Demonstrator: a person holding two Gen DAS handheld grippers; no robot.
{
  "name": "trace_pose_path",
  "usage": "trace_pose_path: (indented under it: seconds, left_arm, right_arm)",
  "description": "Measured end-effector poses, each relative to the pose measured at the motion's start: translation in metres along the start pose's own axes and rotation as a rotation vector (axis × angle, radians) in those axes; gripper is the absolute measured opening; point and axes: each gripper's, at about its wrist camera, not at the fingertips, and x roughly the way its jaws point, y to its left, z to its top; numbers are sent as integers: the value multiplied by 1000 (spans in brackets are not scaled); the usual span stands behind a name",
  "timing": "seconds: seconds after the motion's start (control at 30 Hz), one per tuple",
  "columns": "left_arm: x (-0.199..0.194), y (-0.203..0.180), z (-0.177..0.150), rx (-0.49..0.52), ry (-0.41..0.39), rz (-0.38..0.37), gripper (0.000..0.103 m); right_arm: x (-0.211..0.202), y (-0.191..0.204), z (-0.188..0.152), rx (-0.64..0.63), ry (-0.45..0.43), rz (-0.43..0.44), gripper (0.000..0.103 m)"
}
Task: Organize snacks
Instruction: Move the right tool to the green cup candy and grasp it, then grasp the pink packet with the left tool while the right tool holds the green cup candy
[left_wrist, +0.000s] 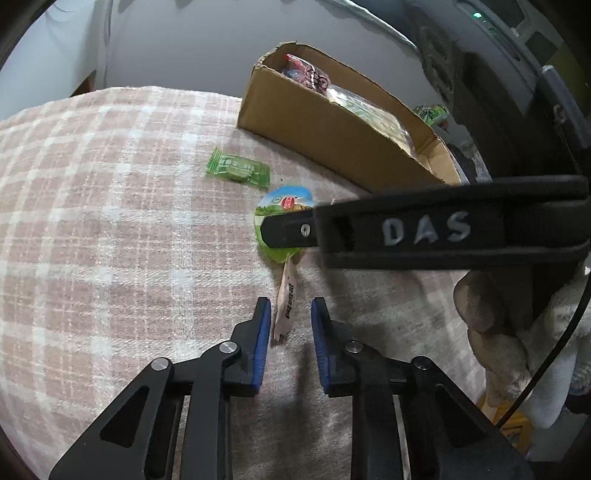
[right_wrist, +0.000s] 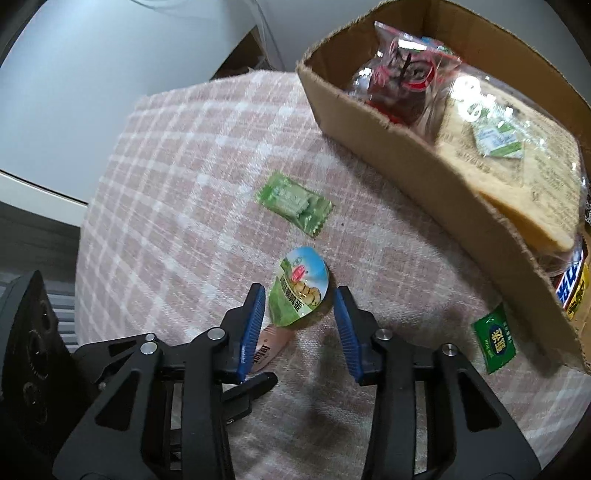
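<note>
My left gripper (left_wrist: 291, 325) is shut on a thin beige snack packet (left_wrist: 286, 299) that stands on edge between its blue pads, low over the pink checked cloth (left_wrist: 110, 221). My right gripper (right_wrist: 300, 314) is open around a round green-lidded cup (right_wrist: 301, 286); its left pad touches the rim and its right pad stands apart. In the left wrist view one finger of the right gripper (left_wrist: 288, 230) lies across that cup (left_wrist: 284, 203). The beige packet (right_wrist: 273, 343) shows under the right gripper's left finger. A cardboard box (right_wrist: 406, 158) holds bagged snacks.
A light green candy packet (left_wrist: 238, 170) (right_wrist: 293, 206) lies on the cloth before the box (left_wrist: 332, 125). A dark green sachet (right_wrist: 493, 339) sits by the box's near wall. A fuzzy beige thing (left_wrist: 495, 325) is at the right. The cloth (right_wrist: 177, 206) drops off at the left.
</note>
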Motion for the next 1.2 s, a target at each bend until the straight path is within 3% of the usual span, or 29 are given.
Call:
trace_pose_path:
  seconds: [0.13,0.2,0.5,0.73,0.9,0.97,1.07,1.13,1.2]
  left_arm:
    - [0,3,1,-16,-6,-3,13]
    - [2,1,1,-12,-9,-4,11]
    - [-3,-3,1,0,-22,-7,8]
    - [-21,5,-5,-27,-46,-15,8]
    - [-16,5,-10,-3,-13,-23,8]
    - [-11,1,-9,15,-13,7,8]
    - [-6,-4,-9,24,-2,33,14]
    - [-5,-9,-7,34,1,35,28]
    - [-3,-14,-4,47,6,53,29]
  right_arm:
    - [2,2,-1,-18,-10,-23,37]
    - [3,4,-1,-25,-15,-42,26]
    - [1,13,-2,-46,-41,-59,24]
    - [-22,-3,-7,-6,-77,-47,24]
    - [-28,-13,-14,11,-79,-49,24]
    - [-29,-16,-15,20,-81,-52,24]
    - [-32,-19,-17,25,-83,-49,24]
    - [-35,-20,-18,25,-87,-48,24]
    - [-36,-20,-18,26,-90,-51,24]
